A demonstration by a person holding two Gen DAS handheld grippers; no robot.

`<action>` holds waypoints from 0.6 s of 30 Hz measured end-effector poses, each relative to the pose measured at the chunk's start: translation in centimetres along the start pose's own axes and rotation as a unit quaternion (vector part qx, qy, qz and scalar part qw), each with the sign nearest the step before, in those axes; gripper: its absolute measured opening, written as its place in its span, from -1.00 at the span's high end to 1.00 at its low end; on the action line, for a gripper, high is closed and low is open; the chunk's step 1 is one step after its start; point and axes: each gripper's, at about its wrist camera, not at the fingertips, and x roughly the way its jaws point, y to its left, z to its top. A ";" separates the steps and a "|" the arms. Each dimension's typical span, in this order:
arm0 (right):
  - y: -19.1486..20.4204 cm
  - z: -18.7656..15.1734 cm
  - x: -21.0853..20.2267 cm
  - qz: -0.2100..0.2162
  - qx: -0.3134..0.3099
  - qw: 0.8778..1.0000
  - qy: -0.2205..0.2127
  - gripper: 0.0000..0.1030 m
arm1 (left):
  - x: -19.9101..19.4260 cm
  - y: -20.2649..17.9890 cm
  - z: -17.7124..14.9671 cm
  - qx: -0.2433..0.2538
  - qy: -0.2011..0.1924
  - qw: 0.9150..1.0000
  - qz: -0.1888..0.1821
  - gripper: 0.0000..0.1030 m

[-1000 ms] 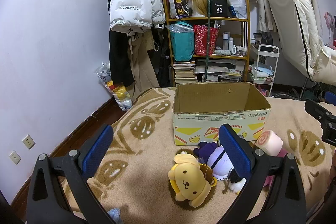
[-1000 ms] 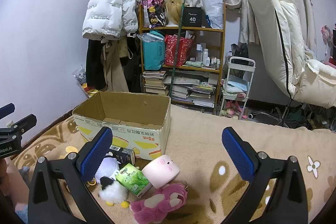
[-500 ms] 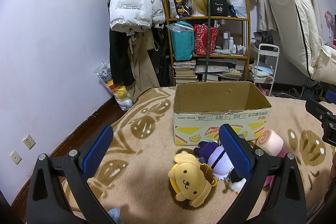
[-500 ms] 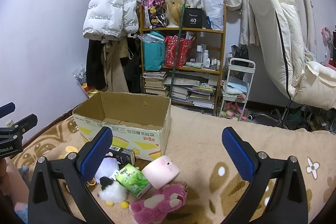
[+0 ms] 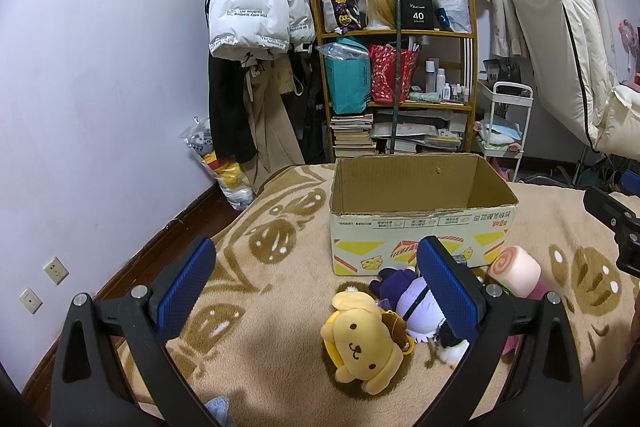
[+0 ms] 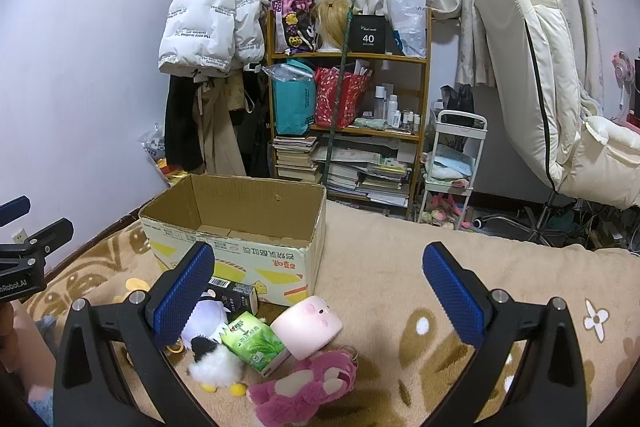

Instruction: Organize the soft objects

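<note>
Left gripper: fingers spread wide, nothing between them, low in frame. Right gripper: same, fingers apart, unloaded.

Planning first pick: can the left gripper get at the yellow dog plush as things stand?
Probably yes. The left gripper is open and empty, and the yellow dog plush lies uncovered on the blanket just ahead. Only the purple plush crowds its right side.
</note>
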 end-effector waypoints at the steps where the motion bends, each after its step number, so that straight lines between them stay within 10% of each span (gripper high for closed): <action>1: 0.0 0.0 -0.1 0.000 0.000 1.000 0.000 -1.00 | 0.0 0.0 0.0 0.000 0.000 1.000 0.000 -0.93; 18: 0.1 -0.1 0.1 0.000 0.001 1.000 0.000 -1.00 | 0.4 0.3 -0.7 0.001 0.006 1.000 0.001 -0.93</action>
